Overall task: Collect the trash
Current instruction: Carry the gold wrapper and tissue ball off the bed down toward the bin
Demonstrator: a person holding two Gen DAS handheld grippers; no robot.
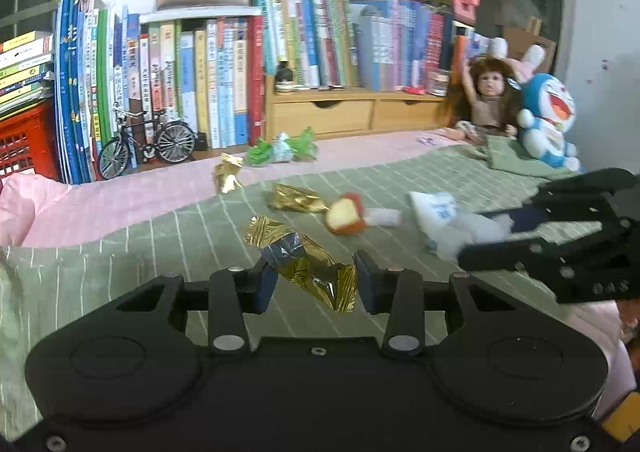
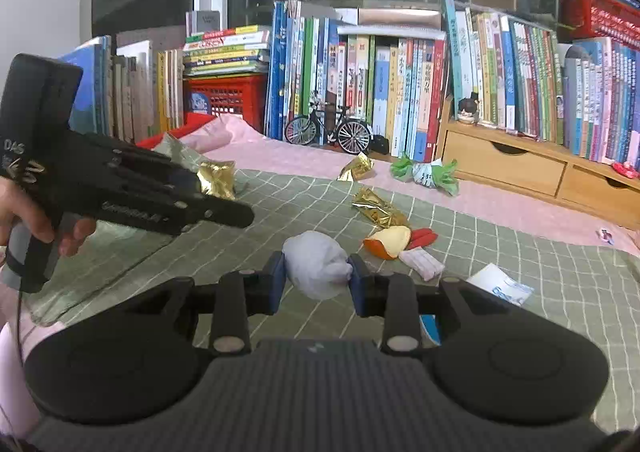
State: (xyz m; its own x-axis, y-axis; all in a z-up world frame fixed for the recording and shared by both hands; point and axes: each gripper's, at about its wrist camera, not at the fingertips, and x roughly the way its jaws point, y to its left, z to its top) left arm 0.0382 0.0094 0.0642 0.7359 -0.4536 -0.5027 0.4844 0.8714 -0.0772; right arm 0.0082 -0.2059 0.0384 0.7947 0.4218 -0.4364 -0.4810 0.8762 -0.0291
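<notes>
Left wrist view: my left hand-held gripper (image 1: 316, 280) has its blue pads against both sides of a crumpled gold foil wrapper (image 1: 308, 264), gripped at its middle so the loose ends hang free. Apple core (image 1: 345, 217) and white packet (image 1: 434, 211) lie beyond on the green checked bed cover (image 1: 120, 252).

Right wrist view: my right hand-held gripper (image 2: 317, 280) is closed on a wad of white tissue (image 2: 316, 264), pinched across its bulk. Further gold wrappers (image 2: 378, 207) remain on the bed, uncollected.

Right gripper (image 2: 317, 276) clasps a crumpled tissue (image 2: 316, 268) (whitish).
</notes>
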